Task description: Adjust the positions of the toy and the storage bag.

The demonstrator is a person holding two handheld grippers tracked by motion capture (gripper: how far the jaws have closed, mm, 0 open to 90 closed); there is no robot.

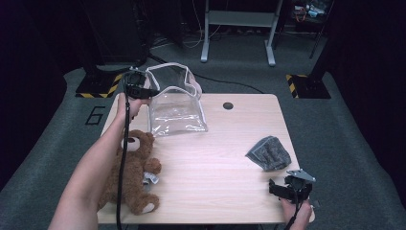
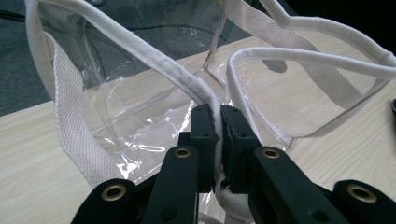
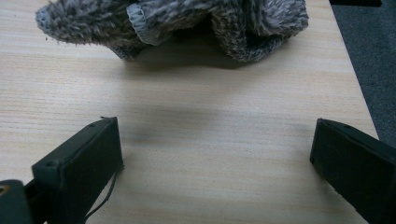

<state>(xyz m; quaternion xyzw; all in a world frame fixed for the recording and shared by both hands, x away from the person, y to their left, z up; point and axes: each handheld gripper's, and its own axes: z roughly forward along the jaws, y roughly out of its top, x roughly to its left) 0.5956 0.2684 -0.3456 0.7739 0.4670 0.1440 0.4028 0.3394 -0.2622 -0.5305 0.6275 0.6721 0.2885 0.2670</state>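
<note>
Clamped on the white fabric-bound rim of the clear plastic tote bag [image 2: 154,102] standing on the pale wooden surface [image 1: 220,158] beyond the brown teddy bear [image 1: 134,170], the left tool [image 2: 217,122] could lose that slippery edge and let the bag collapse, while the right tool [image 3: 215,154] gapes unladen.
</note>
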